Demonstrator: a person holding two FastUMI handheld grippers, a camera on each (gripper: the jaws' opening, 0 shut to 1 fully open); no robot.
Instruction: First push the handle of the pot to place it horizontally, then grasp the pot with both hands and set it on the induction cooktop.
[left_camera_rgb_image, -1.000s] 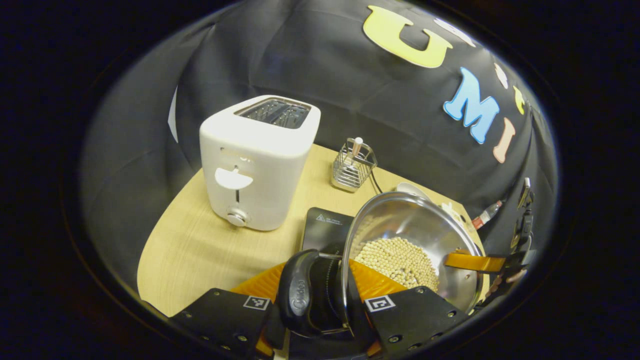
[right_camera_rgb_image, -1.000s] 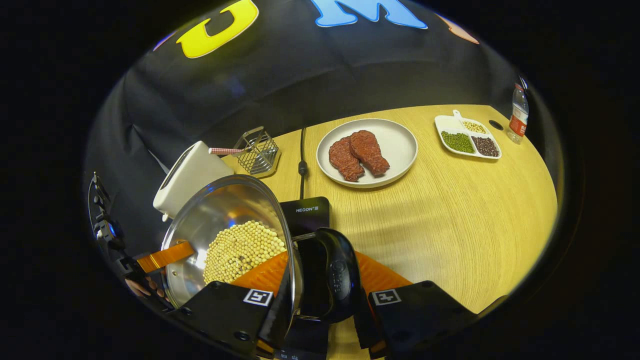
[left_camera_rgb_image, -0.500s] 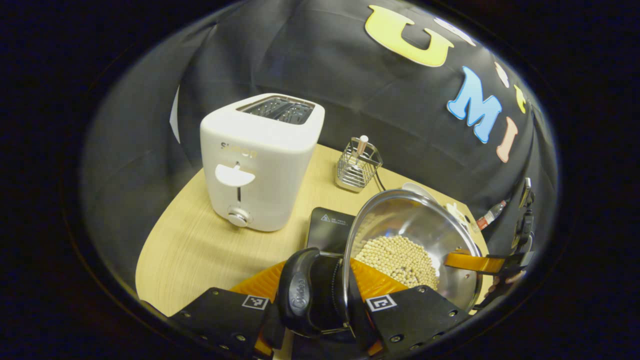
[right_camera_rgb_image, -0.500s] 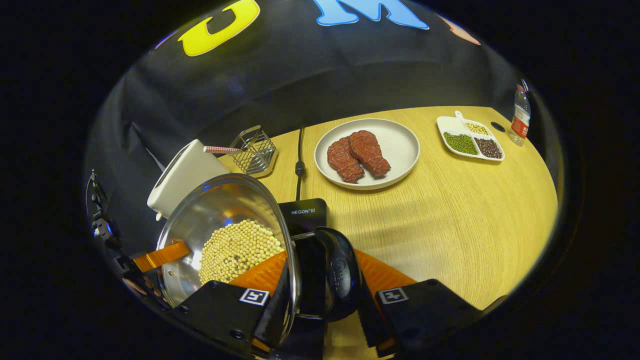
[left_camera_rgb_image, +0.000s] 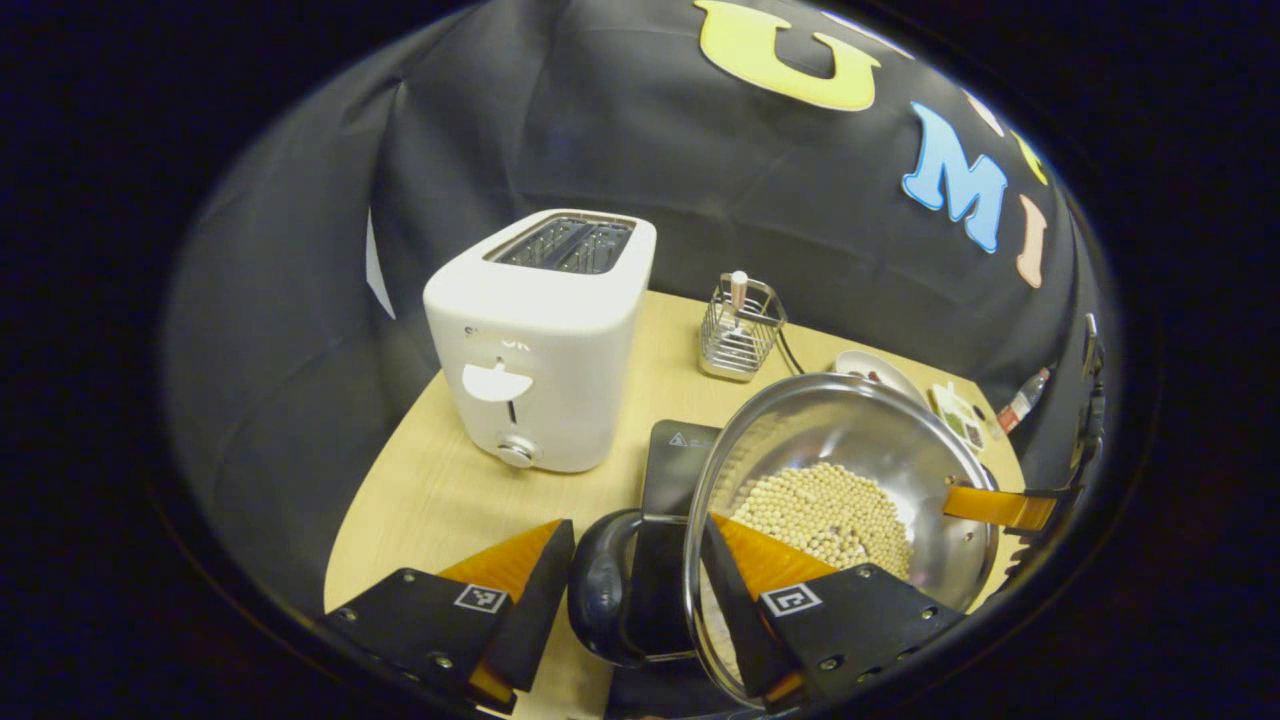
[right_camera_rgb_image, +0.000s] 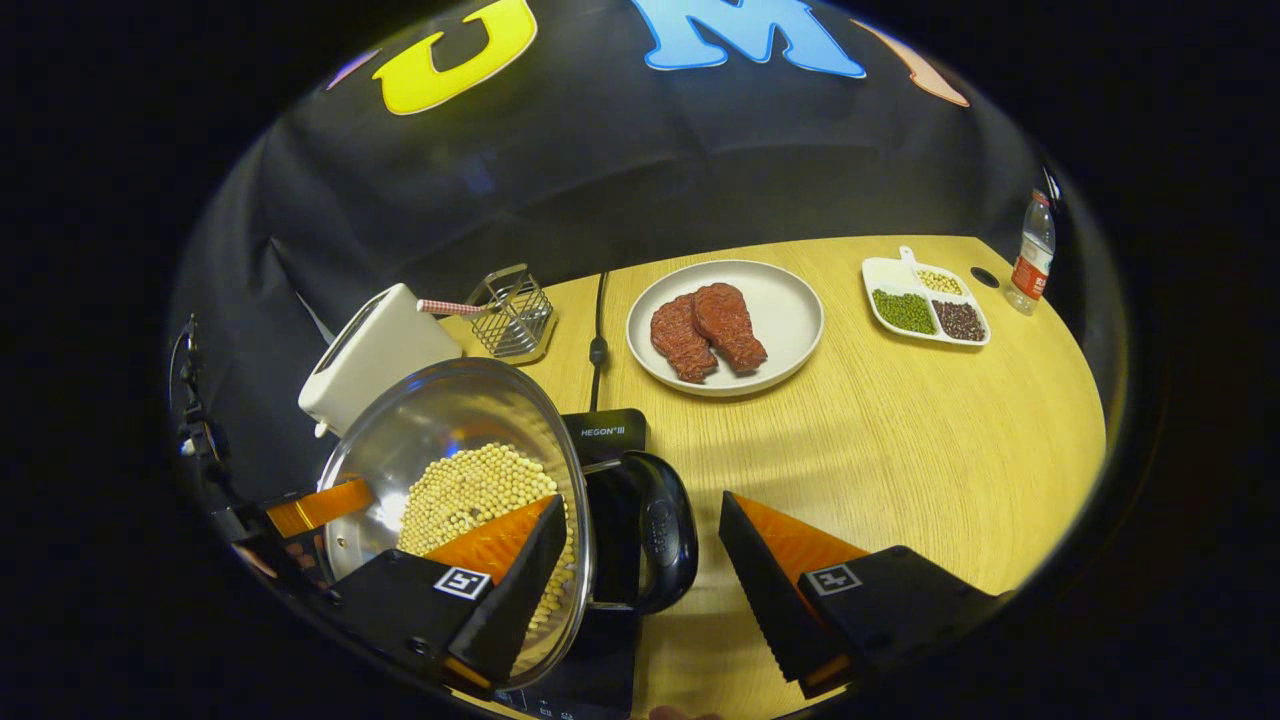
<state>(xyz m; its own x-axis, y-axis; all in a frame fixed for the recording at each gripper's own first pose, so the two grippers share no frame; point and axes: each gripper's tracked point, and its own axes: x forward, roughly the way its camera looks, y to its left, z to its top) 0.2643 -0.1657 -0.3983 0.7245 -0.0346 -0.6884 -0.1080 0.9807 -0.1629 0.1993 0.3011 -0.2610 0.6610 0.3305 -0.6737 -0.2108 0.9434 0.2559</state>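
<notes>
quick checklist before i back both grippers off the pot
1. Left gripper jaws open, pot handle loose between them: ok.
2. Right gripper jaws open, other handle free, gap on both sides: ok.
3. Pot over the induction cooktop: ok, though whether it is centred: cannot tell.
4. Pot base resting flat: cannot tell, underside hidden.
5. Beans all inside the pot, none seen on the table: ok.
6. Toaster stands apart from the left gripper's way back: ok.
</notes>
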